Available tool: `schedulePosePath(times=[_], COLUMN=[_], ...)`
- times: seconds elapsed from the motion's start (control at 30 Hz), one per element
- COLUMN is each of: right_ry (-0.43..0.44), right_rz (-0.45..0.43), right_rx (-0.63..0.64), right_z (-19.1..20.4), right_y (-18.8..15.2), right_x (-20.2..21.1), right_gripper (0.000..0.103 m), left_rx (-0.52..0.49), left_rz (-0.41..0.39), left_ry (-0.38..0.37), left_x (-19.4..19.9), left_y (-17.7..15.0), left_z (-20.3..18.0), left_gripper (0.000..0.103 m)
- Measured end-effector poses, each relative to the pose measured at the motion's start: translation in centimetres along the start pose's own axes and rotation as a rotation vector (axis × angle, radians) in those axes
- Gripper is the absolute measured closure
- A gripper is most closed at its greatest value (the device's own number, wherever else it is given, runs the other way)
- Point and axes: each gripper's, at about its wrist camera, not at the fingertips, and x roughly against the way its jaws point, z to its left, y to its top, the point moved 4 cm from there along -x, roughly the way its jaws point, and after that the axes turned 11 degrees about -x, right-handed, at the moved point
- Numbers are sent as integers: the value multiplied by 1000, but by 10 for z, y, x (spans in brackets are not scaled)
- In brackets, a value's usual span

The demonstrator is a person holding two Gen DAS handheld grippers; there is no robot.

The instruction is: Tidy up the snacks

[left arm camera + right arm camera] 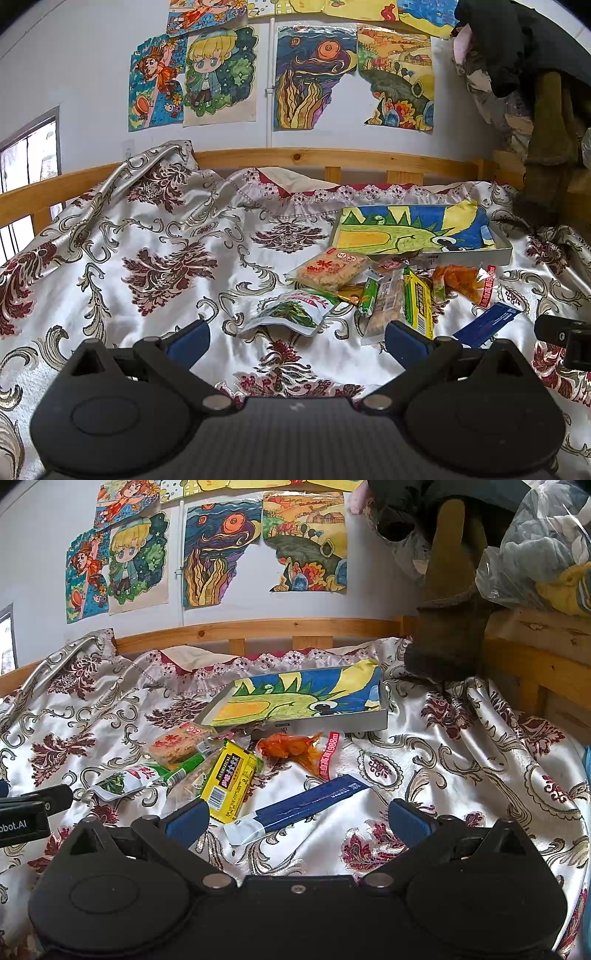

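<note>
Currently, both grippers are released and empty: the left gripper (297,338) hovers over the bedspread (147,258) with its jaws spread wide in front of a white-and-green pouch (291,312), and the right gripper (297,818) hangs likewise spread, with the long blue packet (295,808) lying between its fingers and slightly ahead of them. The snacks lie in a loose heap on the bed, just in front of a shallow tray (369,720) lined with a coloured drawing. The heap includes a yellow bar (231,779), an orange-red sachet (291,751), a rice-cake block (330,267) and a green stick (369,295), several overlapping one another. All items are judged light. The film wrappers are likely slick and crinkly, and the satin cloth beneath gives little friction, so a packet may slide when nudged. The blue packet appears flat and flexible; grasp it across its narrow width near mid-length to limit drooping. The pouch is soft; take it by the sealed edge. The rice-cake block is probably brittle; close on it gently across the short sides.
</note>
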Motion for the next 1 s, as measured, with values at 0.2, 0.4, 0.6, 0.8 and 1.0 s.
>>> schedulePosePath(times=[0.2,0.4,0.6,0.8,1.0], right_ry=[0,0,0,-1,-2], right_rz=[1,2,2,4,8], right_rx=[0,-1,-1,-2,-1], right_z=[0,0,0,0,0], right_y=[0,0,0,0,1], right_x=[0,0,0,-1,-1], right_gripper=[1,1,1,1,1], left_rx=[0,-1,0,-1,-3], left_rz=[-1,-1,0,2,12], left_ry=[3,2,3,2,1], left_x=[0,0,0,0,-3], left_y=[0,0,0,0,-1], left_z=[0,0,0,0,2], left_gripper=[0,0,0,0,0])
